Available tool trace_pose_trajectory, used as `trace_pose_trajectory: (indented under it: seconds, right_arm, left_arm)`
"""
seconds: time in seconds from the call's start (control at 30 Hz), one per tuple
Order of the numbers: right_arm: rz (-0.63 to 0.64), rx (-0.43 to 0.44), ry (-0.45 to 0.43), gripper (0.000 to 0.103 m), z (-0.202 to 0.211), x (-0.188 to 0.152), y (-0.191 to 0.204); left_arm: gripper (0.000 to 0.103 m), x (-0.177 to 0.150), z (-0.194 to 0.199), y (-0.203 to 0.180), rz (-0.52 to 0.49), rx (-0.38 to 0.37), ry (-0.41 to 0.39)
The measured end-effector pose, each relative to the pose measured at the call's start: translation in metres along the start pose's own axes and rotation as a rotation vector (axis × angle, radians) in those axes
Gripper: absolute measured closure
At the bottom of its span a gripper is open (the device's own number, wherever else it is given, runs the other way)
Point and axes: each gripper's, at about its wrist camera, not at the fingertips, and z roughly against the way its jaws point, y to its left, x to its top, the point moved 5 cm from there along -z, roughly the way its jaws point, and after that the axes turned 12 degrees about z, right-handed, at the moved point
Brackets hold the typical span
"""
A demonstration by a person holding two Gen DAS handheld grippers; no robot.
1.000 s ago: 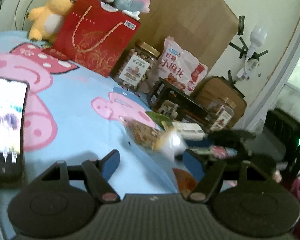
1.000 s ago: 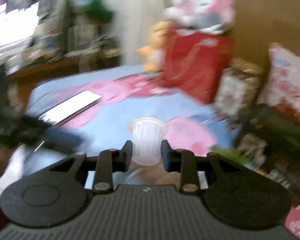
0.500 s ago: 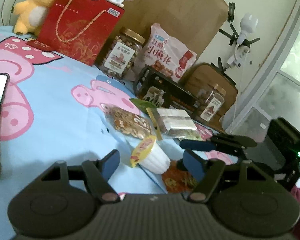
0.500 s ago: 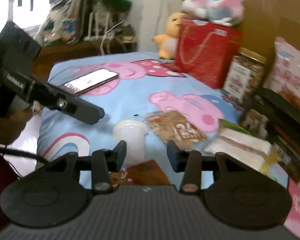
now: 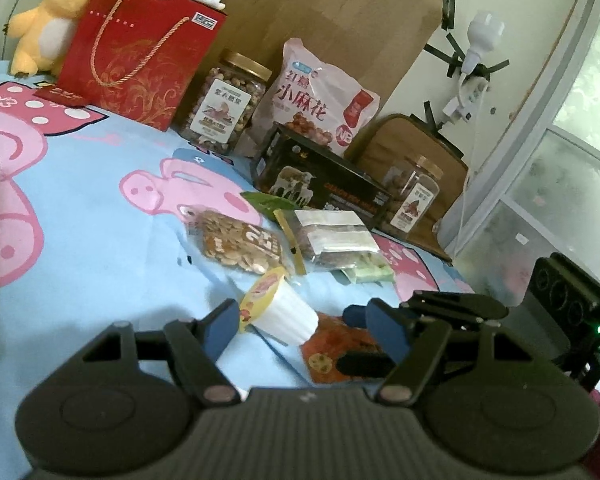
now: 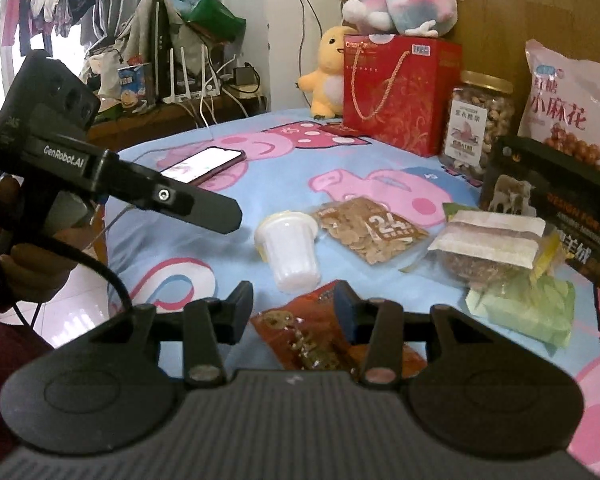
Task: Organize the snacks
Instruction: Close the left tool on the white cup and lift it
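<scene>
A white jelly cup [image 5: 282,310] with a yellow lid lies on its side on the blue bed sheet, between the fingers of my open left gripper [image 5: 306,326]; it also shows in the right wrist view [image 6: 290,250]. My right gripper [image 6: 294,306] is open and empty, over an orange snack packet [image 6: 312,336], which also shows in the left wrist view [image 5: 340,346]. Beyond lie a clear bag of nuts [image 6: 370,234], a bag with a white label [image 6: 488,248] and a green packet [image 6: 524,310].
Along the headboard stand a red gift bag [image 5: 140,44], a nut jar [image 5: 228,102], a pink snack bag [image 5: 320,100], a black box [image 5: 320,184] and a second jar [image 5: 414,198]. A phone [image 6: 202,164] lies on the sheet. The bed edge is at left in the right wrist view.
The right gripper let go of the jelly cup and opened; the cup now lies on its side on the sheet. The left gripper moved in around the cup.
</scene>
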Motion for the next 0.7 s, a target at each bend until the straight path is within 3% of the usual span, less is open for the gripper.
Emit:
trace_pose_trajectory:
  seconds: [0.23, 0.4, 0.5, 0.6, 0.63, 0.67, 0.7]
  right_arm:
    - [-0.034, 0.007, 0.003, 0.056, -0.007, 0.0, -0.004]
    - [-0.031, 0.011, 0.026, 0.056, -0.018, 0.002, -0.003]
    - [-0.035, 0.04, 0.051, 0.059, -0.027, 0.0, -0.001]
    - [-0.035, 0.018, 0.056, 0.069, -0.031, -0.001, -0.001]
    - [-0.042, 0.011, 0.058, 0.08, -0.03, 0.0, -0.003]
    - [-0.059, 0.008, 0.059, 0.093, -0.029, 0.0, -0.006]
    - [-0.075, 0.004, 0.055, 0.093, -0.027, 0.0, -0.009]
  left_arm:
    - [0.034, 0.008, -0.019, -0.002, 0.009, 0.019, 0.012]
    - [0.039, 0.003, -0.034, -0.002, -0.009, 0.048, 0.033]
    - [0.047, 0.002, -0.033, 0.001, -0.016, 0.066, 0.024]
    - [0.063, 0.002, -0.03, 0.005, -0.014, 0.084, 0.013]
    - [0.068, 0.003, -0.029, 0.006, -0.008, 0.084, 0.009]
    - [0.069, 0.004, -0.028, 0.006, 0.0, 0.079, 0.012]
    - [0.069, 0.005, -0.028, 0.006, 0.005, 0.071, 0.011]
